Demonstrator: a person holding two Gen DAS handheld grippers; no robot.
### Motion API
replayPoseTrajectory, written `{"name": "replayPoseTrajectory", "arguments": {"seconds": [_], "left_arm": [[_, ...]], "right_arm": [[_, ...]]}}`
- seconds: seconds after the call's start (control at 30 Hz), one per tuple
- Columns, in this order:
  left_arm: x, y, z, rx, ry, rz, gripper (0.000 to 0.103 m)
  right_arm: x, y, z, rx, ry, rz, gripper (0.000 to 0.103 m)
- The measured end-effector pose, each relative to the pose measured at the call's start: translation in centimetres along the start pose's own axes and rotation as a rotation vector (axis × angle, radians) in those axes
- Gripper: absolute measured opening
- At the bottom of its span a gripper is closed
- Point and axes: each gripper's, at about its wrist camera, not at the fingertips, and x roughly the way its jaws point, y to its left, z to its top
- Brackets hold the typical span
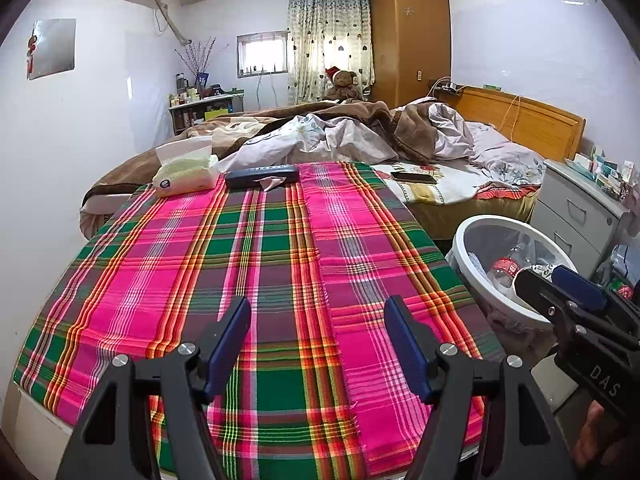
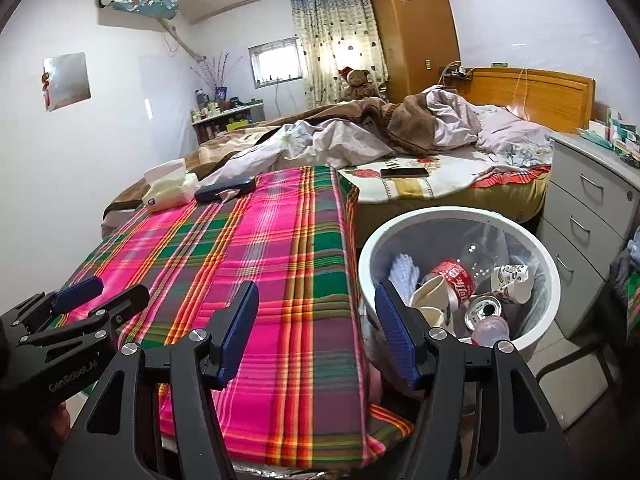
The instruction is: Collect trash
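— Report your hand-held grippers.

— My left hand-held gripper (image 1: 318,344) and right hand-held gripper (image 2: 316,330) both tilt downward over the plaid table (image 1: 260,264), fingers parted, nothing between them.

— The trash?

— In the white bin (image 2: 536,248) just right of the table: a red-labelled bottle (image 2: 460,276) lying slantwise, neck toward the far rim, beside a can (image 2: 484,310) and crumpled cups (image 2: 514,276).

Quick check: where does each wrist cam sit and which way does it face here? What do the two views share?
Left wrist: on the left gripper, over the plaid table, facing the bed; jaws open, right gripper at the right edge.
Right wrist: on the right gripper, at the table's right edge above the trash bin; jaws open, left gripper at left.
Shared: table, bin, tissue pack, bed.
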Motion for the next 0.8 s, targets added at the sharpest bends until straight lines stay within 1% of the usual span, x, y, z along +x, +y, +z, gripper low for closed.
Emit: {"name": "replayPoseTrajectory", "arguments": {"seconds": [0.8], "left_arm": [[-0.13,0.91,-0.34,-0.019,0.002,-0.012,0.071]], "right_arm": [[-0.41,1.08,-0.04,-0.012,-0.003,0.005,0.062]]}}
